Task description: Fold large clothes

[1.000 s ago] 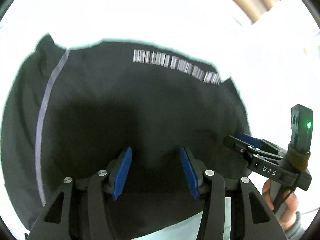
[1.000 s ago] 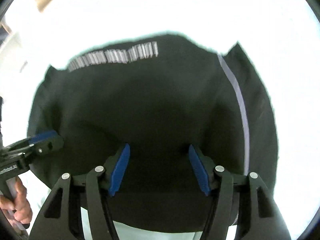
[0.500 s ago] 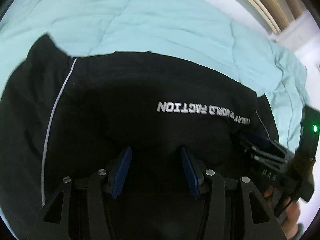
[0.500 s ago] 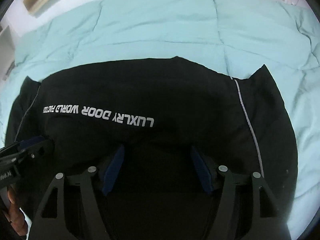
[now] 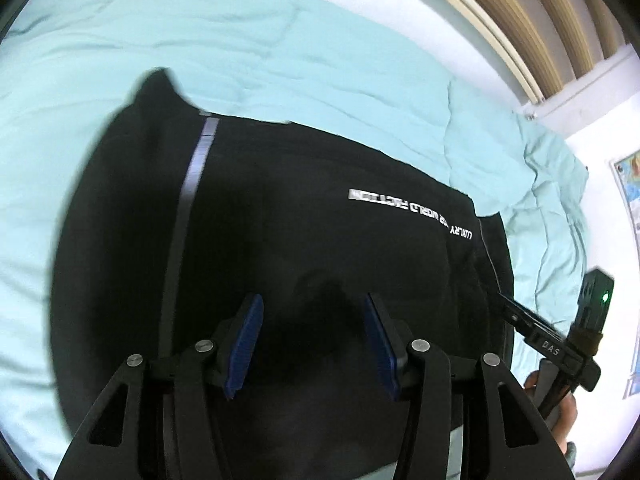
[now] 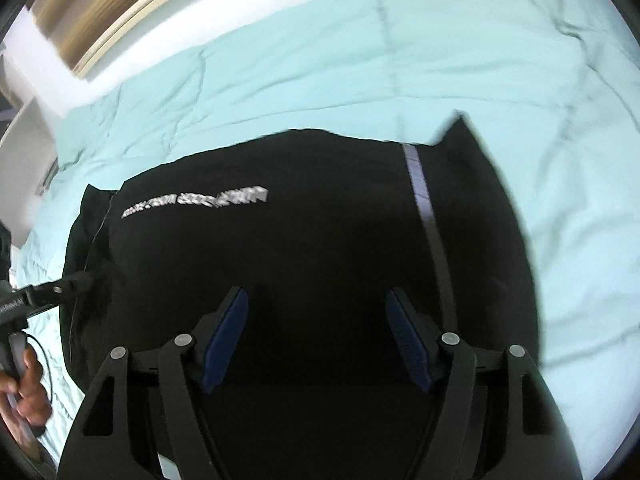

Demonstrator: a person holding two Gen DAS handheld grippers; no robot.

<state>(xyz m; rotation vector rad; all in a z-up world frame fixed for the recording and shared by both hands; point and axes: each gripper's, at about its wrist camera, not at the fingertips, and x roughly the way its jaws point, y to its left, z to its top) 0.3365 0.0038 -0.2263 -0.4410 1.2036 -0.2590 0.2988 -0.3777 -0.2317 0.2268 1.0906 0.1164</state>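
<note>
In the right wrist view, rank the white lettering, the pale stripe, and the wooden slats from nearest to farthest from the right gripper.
From the right gripper:
1. Pale stripe, on the black garment, right.
2. White lettering, upper left on the garment.
3. Wooden slats, beyond the bedding, far upper left.

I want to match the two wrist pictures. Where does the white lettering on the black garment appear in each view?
Left wrist view: the white lettering sits right of centre, running toward the right edge of the black garment.
Right wrist view: the lettering sits left of centre, blurred.
Shared landmark: the pale stripe on the garment, left in the left view, right in the right view.
</note>
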